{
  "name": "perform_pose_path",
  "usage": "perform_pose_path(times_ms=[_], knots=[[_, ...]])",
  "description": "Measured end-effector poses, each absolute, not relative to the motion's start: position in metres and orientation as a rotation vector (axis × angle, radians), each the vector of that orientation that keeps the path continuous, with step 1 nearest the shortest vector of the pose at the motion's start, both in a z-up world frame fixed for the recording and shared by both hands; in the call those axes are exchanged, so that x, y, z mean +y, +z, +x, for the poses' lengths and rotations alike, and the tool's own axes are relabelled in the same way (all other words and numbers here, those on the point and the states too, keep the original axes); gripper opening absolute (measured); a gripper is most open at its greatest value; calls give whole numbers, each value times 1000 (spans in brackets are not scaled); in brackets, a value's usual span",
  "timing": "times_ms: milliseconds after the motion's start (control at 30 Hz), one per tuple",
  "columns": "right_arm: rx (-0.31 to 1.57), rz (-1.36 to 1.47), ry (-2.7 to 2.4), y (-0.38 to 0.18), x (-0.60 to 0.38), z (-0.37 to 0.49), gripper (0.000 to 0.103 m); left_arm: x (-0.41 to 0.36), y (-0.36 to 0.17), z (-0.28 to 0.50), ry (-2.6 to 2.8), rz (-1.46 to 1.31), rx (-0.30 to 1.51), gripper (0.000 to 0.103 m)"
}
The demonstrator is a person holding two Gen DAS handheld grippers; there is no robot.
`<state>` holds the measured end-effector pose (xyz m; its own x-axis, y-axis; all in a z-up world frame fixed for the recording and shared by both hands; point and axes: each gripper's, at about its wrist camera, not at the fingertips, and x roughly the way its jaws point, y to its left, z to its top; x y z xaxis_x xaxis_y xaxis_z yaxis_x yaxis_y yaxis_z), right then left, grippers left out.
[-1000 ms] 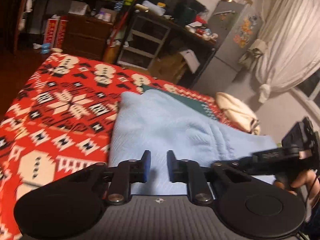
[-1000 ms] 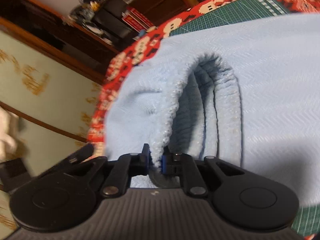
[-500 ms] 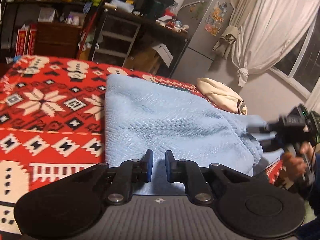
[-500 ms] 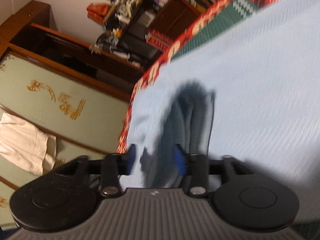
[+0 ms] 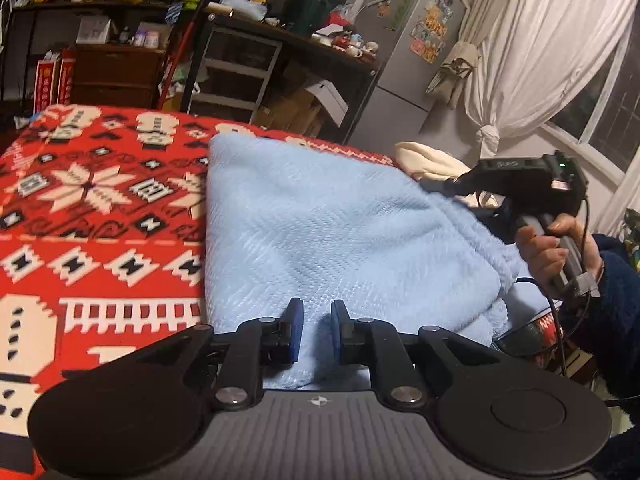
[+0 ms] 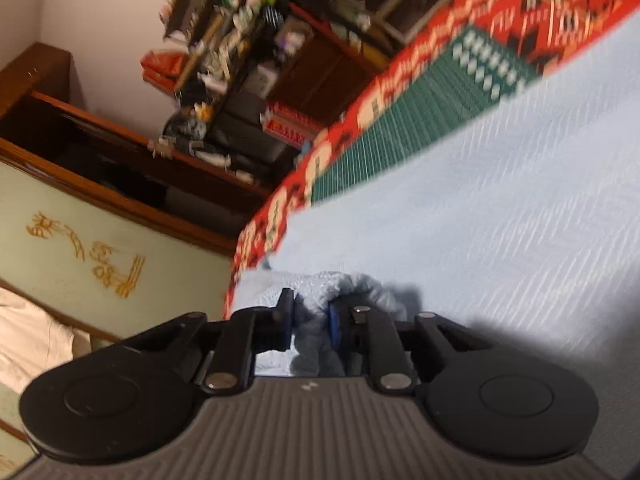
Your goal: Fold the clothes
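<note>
Since a second ago the right gripper (image 6: 310,316) has let go of the ribbed opening it was pinching, swung sideways along the garment's edge, and now meets a bunched fold of cloth; the left gripper (image 5: 316,330) has sunk a little and the room behind it has levelled out.

Largest in view, a red patterned blanket (image 5: 92,208) covers the bench, with a green gridded mat (image 6: 404,128) lying on it toward 12 o'clock in the right wrist view. On top lies the light blue knit garment (image 5: 320,236), spread flat across the middle of the left wrist view and reaching from 12 o'clock down to the jaws at 6 o'clock. Its right edge, toward 3 o'clock, is gathered into a ribbed, puckered border.

At 3 o'clock in the left wrist view, a hand (image 5: 548,248) in a dark fleecy sleeve grips the handle of the right gripper (image 5: 436,188), whose tip sits at the garment's raised far corner.

The left jaws stand narrowly apart, with the near hem of the garment between the blue pads. The right jaws are closing, with a crumpled lump of the blue cloth between them; the view is blurred.
</note>
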<state>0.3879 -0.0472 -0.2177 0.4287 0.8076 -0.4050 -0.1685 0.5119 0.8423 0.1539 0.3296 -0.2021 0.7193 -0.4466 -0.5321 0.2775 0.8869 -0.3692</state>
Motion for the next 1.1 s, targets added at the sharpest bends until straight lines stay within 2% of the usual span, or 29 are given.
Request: perform_pose_path(times_ms=[167,200,267,333,500,600,700,867,933,1100], knots=[[963,806,660,-232,-52,394,22,339,-196,156,-430,-301,672,15],[964,814,665,-230,-54,394,28,346,-192,155,-432,-333,671,23],[950,800,665,-223,-60,392,30,363,-186,151,-411,-379,653,32],[919,755,657,-214,-66,387,36,373,-180,146,-387,-366,649,32],[921,665,722,-194,-89,346,39,379,-178,136,-369,-305,687,32],[910,643,754,-186,-94,322,49,373,-178,131,-374,-281,694,32],[878,604,781,-176,-93,303,47,356,-176,133,-451,-270,672,32],[890,436,846,-157,-86,273,47,320,-195,132,-472,-59,699,33],[911,359,833,-161,-86,261,39,318,-197,126,-466,-25,686,33],[927,417,811,-172,-101,252,39,320,-186,126,-450,-57,696,32]])
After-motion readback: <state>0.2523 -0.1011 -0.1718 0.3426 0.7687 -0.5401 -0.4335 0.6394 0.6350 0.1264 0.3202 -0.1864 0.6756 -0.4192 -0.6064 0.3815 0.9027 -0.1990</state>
